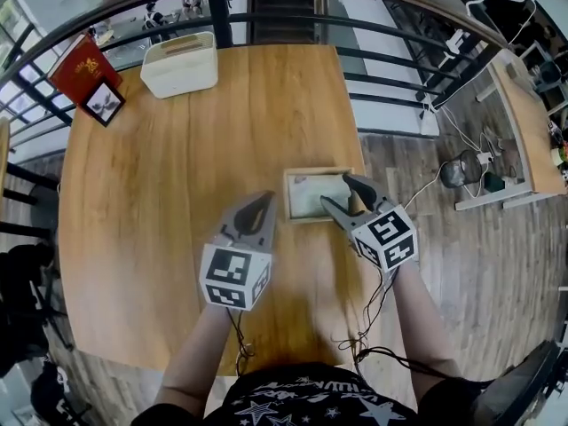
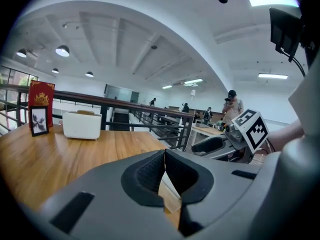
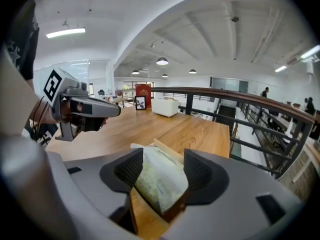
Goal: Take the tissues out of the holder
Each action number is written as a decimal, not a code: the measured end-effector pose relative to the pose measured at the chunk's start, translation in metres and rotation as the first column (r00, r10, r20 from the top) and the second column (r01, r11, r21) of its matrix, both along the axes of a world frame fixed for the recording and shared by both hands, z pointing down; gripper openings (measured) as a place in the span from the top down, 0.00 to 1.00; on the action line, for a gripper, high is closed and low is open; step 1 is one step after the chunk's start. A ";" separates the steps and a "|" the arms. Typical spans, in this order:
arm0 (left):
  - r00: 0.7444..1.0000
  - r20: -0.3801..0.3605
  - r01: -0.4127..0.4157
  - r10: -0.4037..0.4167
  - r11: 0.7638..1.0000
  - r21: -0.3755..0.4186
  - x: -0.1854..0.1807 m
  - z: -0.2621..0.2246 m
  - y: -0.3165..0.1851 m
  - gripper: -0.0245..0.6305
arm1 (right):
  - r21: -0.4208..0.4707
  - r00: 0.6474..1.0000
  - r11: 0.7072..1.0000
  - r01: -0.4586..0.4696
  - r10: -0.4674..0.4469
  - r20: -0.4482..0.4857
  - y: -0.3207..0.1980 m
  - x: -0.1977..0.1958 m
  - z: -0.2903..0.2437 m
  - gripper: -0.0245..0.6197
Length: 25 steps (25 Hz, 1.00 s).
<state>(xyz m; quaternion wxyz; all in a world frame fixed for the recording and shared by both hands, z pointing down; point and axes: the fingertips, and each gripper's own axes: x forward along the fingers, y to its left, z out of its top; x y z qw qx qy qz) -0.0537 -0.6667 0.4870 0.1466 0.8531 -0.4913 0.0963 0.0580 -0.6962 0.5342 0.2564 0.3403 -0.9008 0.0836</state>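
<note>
On the wooden table (image 1: 177,238), toward its right side and nearer the near edge than the far one, a shallow wooden holder (image 1: 289,193), lying flat with its long axis running left to right. Inside it, a pale greenish tissue pack (image 1: 311,195), also flat, long axis the same way as the holder, filling most of the tray. Right gripper (image 1: 342,193) over the holder's right end, pointing far-left and tilted down, jaws spread wide with the pack's right end between them; pads beside the wrapper, no squeeze to be seen, one finger by the far right corner, the other over the near part of the pack. Left gripper (image 1: 257,209) just left of the holder, near its near-left corner, pointing far and slightly right, pads pressed together with nothing between. Well apart from all this, at the table's far edge, a white box (image 1: 179,63); at the far left corner, a red card (image 1: 78,67) with a small framed picture (image 1: 105,102) in front of it. Beyond the far edge, a dark railing (image 1: 399,38).
</note>
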 end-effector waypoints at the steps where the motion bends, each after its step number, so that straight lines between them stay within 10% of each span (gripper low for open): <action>1: 1.000 -0.001 -0.002 0.002 1.000 -0.005 0.001 0.003 -0.002 0.94 | 0.001 0.999 1.000 0.025 -0.025 -0.028 -0.003 -0.002 0.004 0.60; 15: 0.999 -0.039 -0.008 0.006 0.999 -0.047 -0.004 0.026 -0.013 0.94 | -0.001 0.942 0.980 0.199 -0.192 -0.275 -0.015 -0.021 0.040 0.58; 25: 0.998 -0.053 0.021 -0.025 0.997 -0.074 -0.019 0.035 -0.012 0.94 | -0.047 0.906 0.973 0.228 -0.229 -0.357 -0.018 -0.024 0.056 0.78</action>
